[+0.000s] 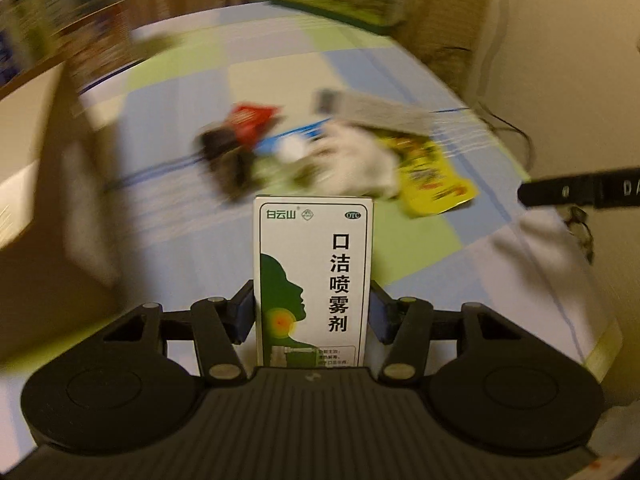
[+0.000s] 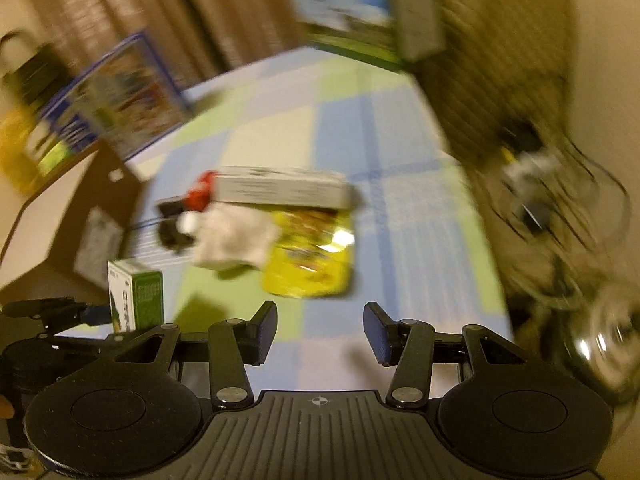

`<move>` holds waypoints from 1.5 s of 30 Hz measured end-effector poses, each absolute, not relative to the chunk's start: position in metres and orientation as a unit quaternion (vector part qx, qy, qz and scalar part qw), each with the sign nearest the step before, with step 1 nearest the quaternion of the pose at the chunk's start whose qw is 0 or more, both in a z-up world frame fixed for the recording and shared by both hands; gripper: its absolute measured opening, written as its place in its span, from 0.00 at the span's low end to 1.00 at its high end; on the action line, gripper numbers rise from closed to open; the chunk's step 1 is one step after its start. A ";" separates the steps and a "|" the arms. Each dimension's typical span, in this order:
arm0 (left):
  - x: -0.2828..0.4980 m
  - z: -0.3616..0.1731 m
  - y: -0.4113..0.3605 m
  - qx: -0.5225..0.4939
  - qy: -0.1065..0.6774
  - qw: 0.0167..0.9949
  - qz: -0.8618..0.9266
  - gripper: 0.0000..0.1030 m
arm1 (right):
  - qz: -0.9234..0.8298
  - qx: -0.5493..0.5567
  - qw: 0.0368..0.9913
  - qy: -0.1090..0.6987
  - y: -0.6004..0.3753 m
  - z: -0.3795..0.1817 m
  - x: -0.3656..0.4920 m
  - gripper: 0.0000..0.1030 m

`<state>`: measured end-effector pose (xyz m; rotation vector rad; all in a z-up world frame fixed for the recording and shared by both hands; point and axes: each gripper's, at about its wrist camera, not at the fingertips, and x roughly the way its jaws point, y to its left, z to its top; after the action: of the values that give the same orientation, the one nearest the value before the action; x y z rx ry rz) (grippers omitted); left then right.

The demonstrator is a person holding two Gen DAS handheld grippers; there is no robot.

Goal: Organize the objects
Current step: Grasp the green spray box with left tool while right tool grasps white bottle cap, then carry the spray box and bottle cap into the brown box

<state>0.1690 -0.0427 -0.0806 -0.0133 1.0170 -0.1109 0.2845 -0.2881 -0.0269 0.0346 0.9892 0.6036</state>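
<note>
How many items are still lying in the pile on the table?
About 5, blur may hide more: red packet, black item, white cloth, yellow packet, grey box at the back.

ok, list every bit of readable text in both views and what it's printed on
"白云山" - top left of the white and green box held in the left tongs.
"OTC" - oval at the box's top right.
"口洁喷雾剂" - large black characters down the box's front.
"DA" - cut off at the frame edge, on the black bar at right.
Small print at the box's bottom: too small to read.
Yellow packet, grey box, boxes at the back: blurred, unreadable.
</note>
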 end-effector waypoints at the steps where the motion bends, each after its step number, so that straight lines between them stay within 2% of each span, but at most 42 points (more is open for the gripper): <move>1: 0.162 -0.080 -0.033 -0.014 0.488 0.872 -0.037 0.50 | 0.301 0.009 0.835 0.460 -0.280 -0.026 0.285 0.45; 14: 0.083 -0.063 0.075 -0.107 0.472 0.861 0.154 0.50 | 0.441 -0.194 0.813 0.327 -0.162 -0.037 0.289 0.45; 19: 0.063 -0.057 0.102 -0.125 0.465 0.853 0.200 0.50 | 0.452 -0.236 0.801 0.315 -0.135 -0.056 0.297 0.42; 24: 0.049 -0.053 0.120 -0.138 0.458 0.848 0.230 0.50 | 0.446 -0.279 0.794 0.305 -0.113 -0.072 0.299 0.33; 28: 0.044 -0.050 0.130 -0.142 0.455 0.846 0.239 0.50 | 0.431 -0.309 0.793 0.300 -0.100 -0.082 0.299 0.32; 31: 0.041 -0.049 0.134 -0.144 0.454 0.846 0.239 0.50 | 0.426 -0.321 0.790 0.301 -0.093 -0.089 0.299 0.29; 32: 0.040 -0.048 0.135 -0.145 0.455 0.846 0.239 0.50 | 0.421 -0.327 0.790 0.302 -0.091 -0.091 0.299 0.21; 39: 0.039 -0.048 0.145 -0.147 0.453 0.848 0.235 0.50 | 0.408 -0.307 0.803 0.308 -0.093 -0.084 0.296 0.20; 45: 0.038 -0.037 0.155 -0.142 0.442 0.855 0.229 0.50 | 0.416 -0.247 0.817 0.315 -0.099 -0.051 0.280 0.20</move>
<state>0.0385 0.1546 -0.0367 -0.2987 0.9301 0.4822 0.2801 -0.0986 -0.0509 -0.5268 0.6716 0.8865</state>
